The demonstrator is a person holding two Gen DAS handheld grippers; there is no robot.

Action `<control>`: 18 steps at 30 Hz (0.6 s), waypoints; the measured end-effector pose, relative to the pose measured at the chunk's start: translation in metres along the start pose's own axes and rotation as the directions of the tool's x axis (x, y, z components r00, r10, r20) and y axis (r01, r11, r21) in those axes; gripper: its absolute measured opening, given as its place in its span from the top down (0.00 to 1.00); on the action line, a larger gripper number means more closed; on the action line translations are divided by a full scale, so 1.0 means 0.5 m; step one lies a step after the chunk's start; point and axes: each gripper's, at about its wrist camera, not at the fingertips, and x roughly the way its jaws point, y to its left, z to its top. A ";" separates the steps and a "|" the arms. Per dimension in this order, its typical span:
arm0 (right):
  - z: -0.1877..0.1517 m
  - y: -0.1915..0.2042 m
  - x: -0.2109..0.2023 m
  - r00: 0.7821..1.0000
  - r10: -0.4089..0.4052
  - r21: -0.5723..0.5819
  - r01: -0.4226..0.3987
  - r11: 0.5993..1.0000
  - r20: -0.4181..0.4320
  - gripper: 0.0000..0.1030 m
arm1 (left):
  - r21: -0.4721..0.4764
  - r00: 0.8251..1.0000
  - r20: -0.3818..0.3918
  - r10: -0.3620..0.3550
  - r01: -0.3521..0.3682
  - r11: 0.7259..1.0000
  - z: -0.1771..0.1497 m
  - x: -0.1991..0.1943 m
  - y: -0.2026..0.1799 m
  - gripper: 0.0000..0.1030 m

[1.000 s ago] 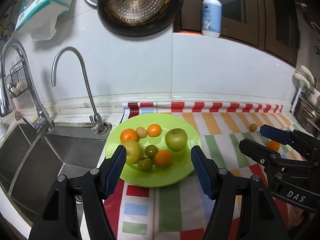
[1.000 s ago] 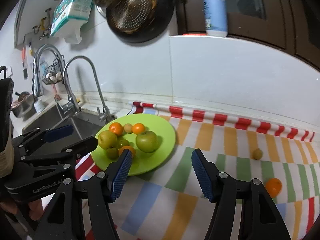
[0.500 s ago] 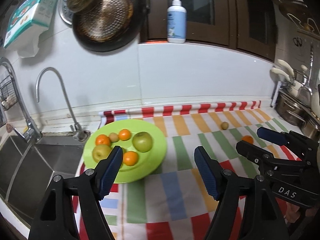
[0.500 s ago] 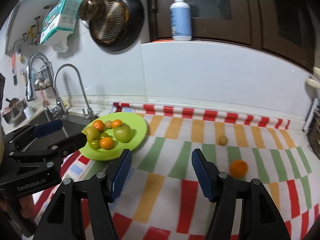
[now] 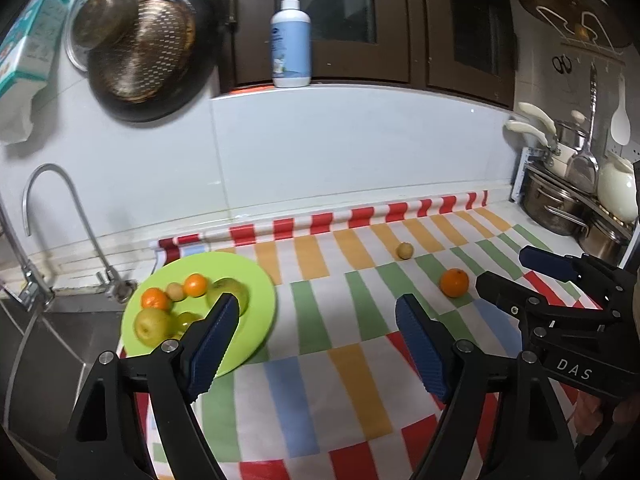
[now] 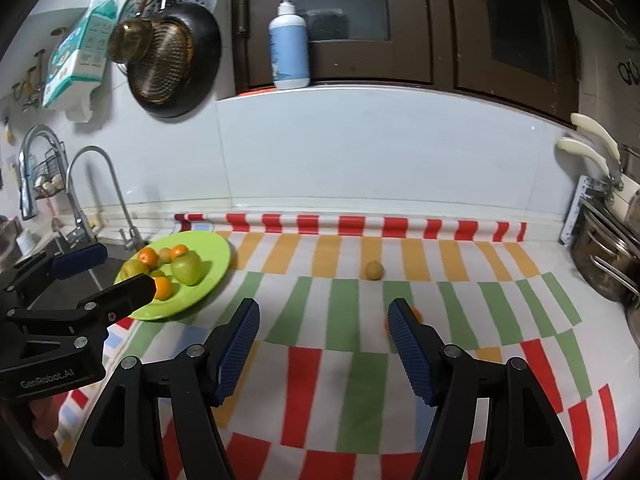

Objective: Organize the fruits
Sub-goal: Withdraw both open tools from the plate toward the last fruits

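Left gripper [image 5: 316, 328]: jaws apart with nothing between them, only striped cloth showing through the gap; they have just been opening. It hangs above the counter, angled downward.
Right gripper [image 6: 322, 330]: jaws apart and empty, also just been opening; angled downward over the cloth, to the right of the left gripper.
Loose orange [image 5: 454, 282]: on the cloth ahead of the left gripper and to its right, just beside the tips of the right gripper. From the right wrist it shows only as an orange sliver behind that gripper's right finger.
Small yellow-brown fruit [image 6: 375, 270]: on the cloth ahead of the right gripper, beyond its open jaws and apart from the loose orange; kind cannot be told.
Lime-green plate [image 6: 216, 258]: ahead and to the left of both grippers, at the cloth's left end beside the sink; the left gripper's left finger overlaps its near side in the left wrist view.
Fruit on the plate: a green apple [image 6: 187, 267], three small oranges [image 6: 147, 256], a yellow-green pear-like fruit [image 5: 152, 322], and a small brownish fruit between two of the oranges, all bunched together.
Striped cloth [image 5: 360, 320]: red, orange, green, blue and white blocks, beneath both grippers.
Taps [image 5: 64, 216]: far left of the left gripper, over the steel sink [image 5: 40, 352].
Pump bottle [image 5: 291, 40]: on the ledge above the white backsplash, straight ahead.
Pans and strainer [image 5: 140, 48]: hung on the wall, upper left.
Steel pots [image 5: 560, 204]: at the cloth's right end, beyond the right gripper.
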 end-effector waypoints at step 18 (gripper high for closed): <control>-0.019 -0.098 0.080 0.993 -0.094 0.074 0.099 0.992 -0.071 0.35 | 0.093 0.991 -0.067 -0.112 0.118 0.989 0.024 0.135 -0.076 0.22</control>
